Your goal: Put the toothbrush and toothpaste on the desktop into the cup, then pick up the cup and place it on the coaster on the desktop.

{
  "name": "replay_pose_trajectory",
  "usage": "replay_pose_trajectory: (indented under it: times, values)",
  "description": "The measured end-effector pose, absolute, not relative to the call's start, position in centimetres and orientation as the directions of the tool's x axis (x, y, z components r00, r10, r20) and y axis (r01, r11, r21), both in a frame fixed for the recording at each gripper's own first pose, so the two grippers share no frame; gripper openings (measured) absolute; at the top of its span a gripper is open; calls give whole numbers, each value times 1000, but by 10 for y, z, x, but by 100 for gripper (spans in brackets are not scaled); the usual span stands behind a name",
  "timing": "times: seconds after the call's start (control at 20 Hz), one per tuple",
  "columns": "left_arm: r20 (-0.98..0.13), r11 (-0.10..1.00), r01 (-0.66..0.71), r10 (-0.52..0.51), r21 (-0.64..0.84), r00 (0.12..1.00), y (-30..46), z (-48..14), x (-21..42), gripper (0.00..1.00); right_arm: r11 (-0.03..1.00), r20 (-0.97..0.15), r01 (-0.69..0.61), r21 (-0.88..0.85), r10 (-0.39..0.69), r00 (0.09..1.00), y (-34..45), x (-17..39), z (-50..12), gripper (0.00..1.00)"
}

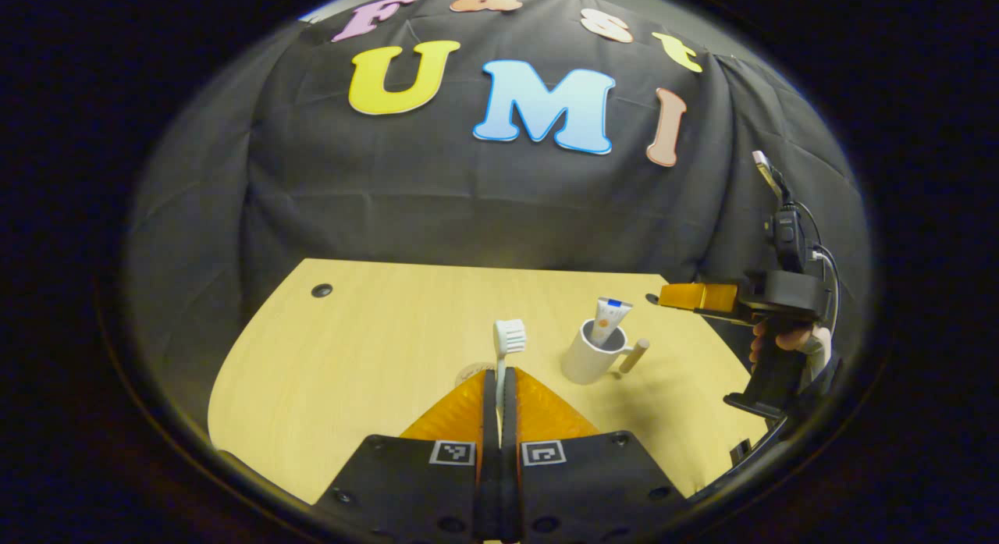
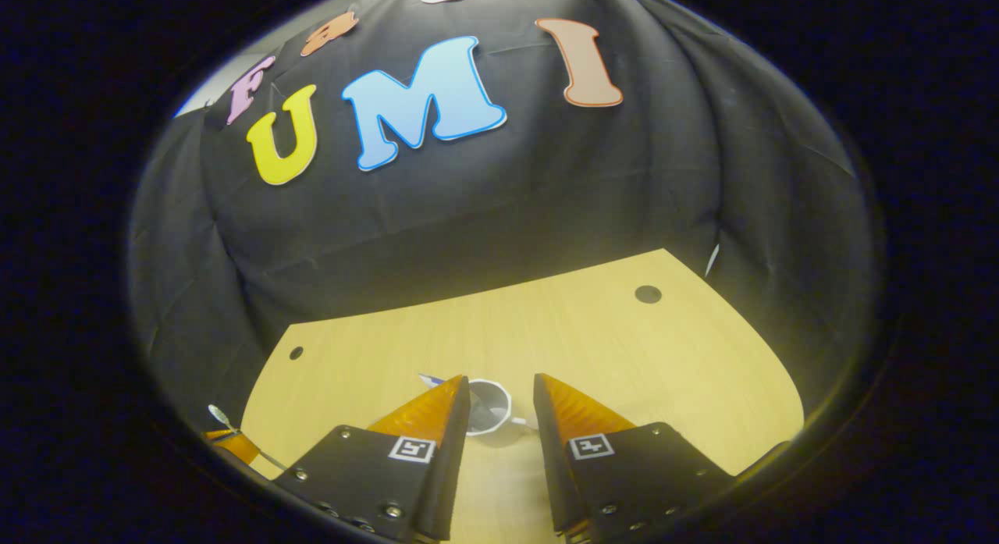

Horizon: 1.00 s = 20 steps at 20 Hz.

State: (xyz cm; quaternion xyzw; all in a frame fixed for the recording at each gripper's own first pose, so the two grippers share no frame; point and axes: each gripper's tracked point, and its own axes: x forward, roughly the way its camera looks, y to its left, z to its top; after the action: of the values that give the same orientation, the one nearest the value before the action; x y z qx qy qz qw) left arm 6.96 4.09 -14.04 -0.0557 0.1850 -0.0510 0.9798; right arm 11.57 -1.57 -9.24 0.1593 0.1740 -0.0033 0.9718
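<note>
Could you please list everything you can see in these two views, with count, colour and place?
Desktop: one, light wood, under everything.
Cup: one, white, wooden handle, right of centre on the desktop.
Toothpaste: one, white with blue cap, standing in the cup.
Toothbrush: one, white, upright in the left tool.
Coaster: one, pale, partly hidden behind the left tool.
Left tool: shut on the toothbrush.
Right tool: open, above the cup.
Hand: one, holding the right tool.

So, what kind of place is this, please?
It looks like a small recording booth, not a real bathroom: a black cloth wall hangs behind a bare wooden desk, and a person's hand holds a claw above the cup.
</note>
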Motion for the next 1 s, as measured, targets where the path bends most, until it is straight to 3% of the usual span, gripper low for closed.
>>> replay_pose_trajectory:
  times: [1.0]
  values:
    - [-237, 899, 438, -424, 4, 874, -141, -113, 171, 7, 883, -452, 271, 383, -77, 889, -121, 32, -149, 48]
